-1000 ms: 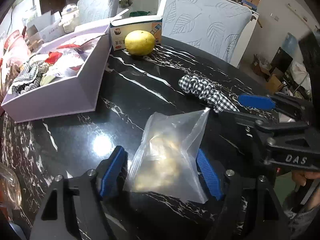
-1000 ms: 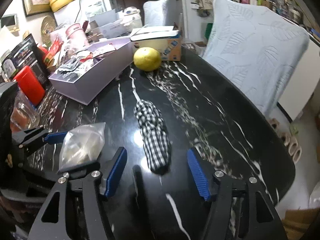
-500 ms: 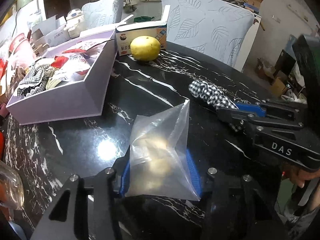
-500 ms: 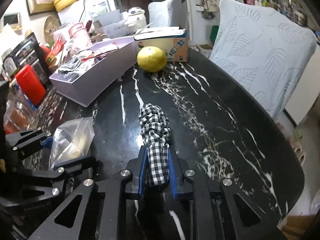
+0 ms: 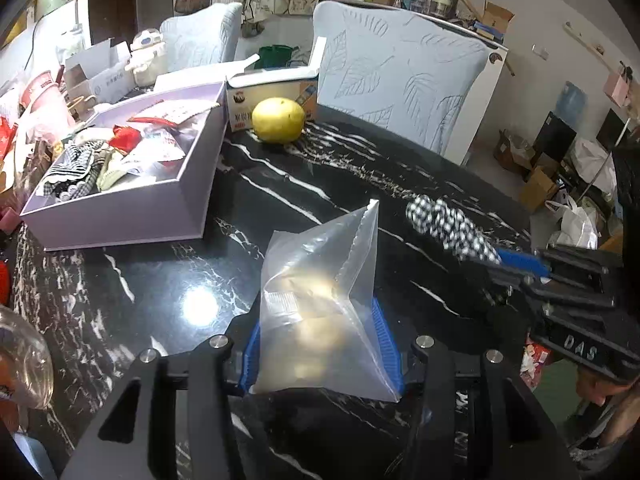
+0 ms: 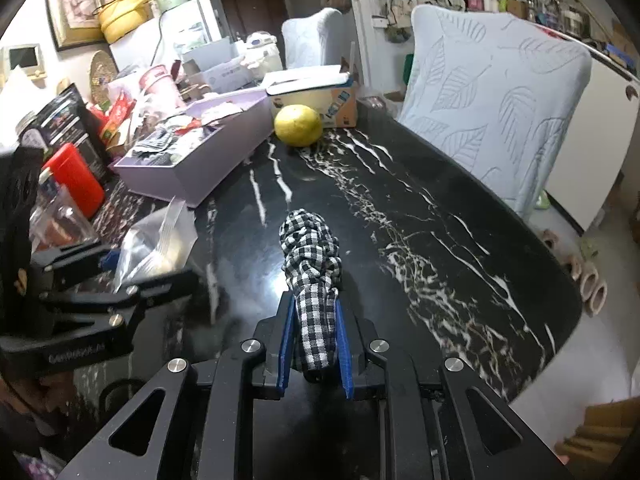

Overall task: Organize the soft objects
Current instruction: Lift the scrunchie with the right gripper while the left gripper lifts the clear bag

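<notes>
My left gripper [image 5: 318, 344] is shut on a clear plastic bag [image 5: 320, 304] with pale contents and holds it above the black marble table [image 5: 160, 280]. The bag also shows in the right wrist view [image 6: 154, 240]. My right gripper [image 6: 314, 340] is shut on a black-and-white checked scrunchie [image 6: 310, 260], lifted off the table; it also shows in the left wrist view [image 5: 448, 226]. A lilac box [image 5: 132, 200] holding soft items and packets stands at the left; it also shows in the right wrist view [image 6: 200, 168].
A yellow fruit [image 5: 279, 120] and a small carton [image 5: 272, 88] sit behind the lilac box. Two padded chairs [image 5: 400, 80] stand beyond the table. Jars, a red container [image 6: 74, 178] and packets crowd the left side.
Both grippers closed from open: the left on the plastic bag, the right on the scrunchie. Both items have since been raised off the table.
</notes>
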Demonstrator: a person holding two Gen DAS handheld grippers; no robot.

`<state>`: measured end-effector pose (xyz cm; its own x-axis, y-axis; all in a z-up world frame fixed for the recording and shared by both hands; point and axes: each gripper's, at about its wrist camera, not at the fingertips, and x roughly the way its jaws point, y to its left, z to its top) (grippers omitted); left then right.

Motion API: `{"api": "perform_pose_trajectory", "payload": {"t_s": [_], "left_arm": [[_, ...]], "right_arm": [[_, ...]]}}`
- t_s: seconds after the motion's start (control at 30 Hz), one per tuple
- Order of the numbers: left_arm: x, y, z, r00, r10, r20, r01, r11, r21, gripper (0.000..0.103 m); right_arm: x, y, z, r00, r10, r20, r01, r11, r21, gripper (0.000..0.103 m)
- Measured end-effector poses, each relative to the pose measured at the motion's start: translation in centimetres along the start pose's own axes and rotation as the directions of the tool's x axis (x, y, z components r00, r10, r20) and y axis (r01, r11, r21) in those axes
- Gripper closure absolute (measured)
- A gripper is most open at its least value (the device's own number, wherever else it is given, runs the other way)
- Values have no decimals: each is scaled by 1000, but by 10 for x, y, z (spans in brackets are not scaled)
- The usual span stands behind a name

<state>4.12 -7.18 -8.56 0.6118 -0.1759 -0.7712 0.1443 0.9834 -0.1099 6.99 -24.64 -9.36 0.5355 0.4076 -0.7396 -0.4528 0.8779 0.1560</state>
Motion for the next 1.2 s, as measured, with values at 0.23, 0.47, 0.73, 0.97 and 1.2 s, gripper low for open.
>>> {"api": "perform_pose_trajectory", "payload": {"t_s": [0.23, 0.47, 0.73, 0.97, 1.2], "left_arm": [[-31, -4, -1, 999, -10, 48, 11, 1000, -18, 55], [-59, -4, 12, 991, 49, 125, -49, 999, -3, 55], [-85, 7, 31, 978, 68, 199, -68, 998, -6, 55], [-97, 22, 52, 964, 84, 252, -79, 996, -28, 55], [-104, 38, 76, 945, 119, 304, -110, 993, -46, 55]], "right_arm": [[-25, 17, -8, 999, 44, 31, -43, 998, -38, 84], [-44, 38, 0, 995, 58, 77, -50, 993, -105, 84], [-57, 54, 25, 988, 96, 124, -79, 987, -139, 84], [-62, 68, 56, 976, 139, 168, -110, 979, -174, 84], [-58, 79, 85, 966, 163, 200, -123, 972, -200, 84]]}}
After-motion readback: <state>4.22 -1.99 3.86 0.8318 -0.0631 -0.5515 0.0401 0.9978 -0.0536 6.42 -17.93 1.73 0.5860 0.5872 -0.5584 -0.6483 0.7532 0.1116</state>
